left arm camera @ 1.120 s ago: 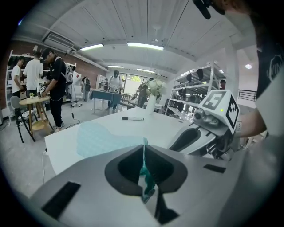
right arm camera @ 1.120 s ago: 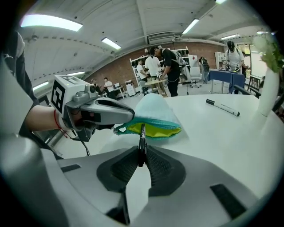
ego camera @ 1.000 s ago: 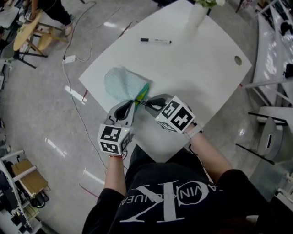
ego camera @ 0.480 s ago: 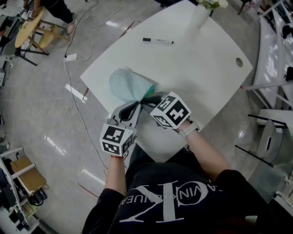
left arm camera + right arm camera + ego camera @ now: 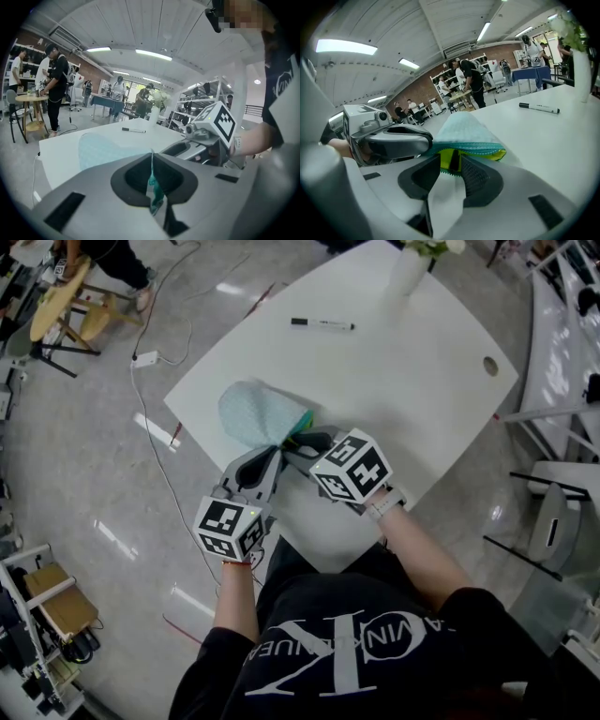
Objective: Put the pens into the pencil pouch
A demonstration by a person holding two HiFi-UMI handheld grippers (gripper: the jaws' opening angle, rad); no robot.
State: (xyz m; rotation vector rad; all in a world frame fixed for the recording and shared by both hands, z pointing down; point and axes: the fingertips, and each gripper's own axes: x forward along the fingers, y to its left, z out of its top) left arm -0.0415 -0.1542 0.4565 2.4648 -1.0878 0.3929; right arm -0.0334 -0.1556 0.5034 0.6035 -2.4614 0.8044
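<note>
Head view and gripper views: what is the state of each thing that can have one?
pencil pouch: lying on the table, mouth open.
left gripper: shut on the pouch's edge.
right gripper: open, jaws have just been opening; pouch mouth between them, not pressed.
pen: lying loose on the table, away from the pouch.
vase: upright.

Pouch (image 5: 258,416) pale mint with a fine mesh-like pattern — teal zip edge, yellow-green lining. Pen (image 5: 322,325) white, black-capped. Table (image 5: 422,381) plain white — vase (image 5: 406,268) white too.
</note>
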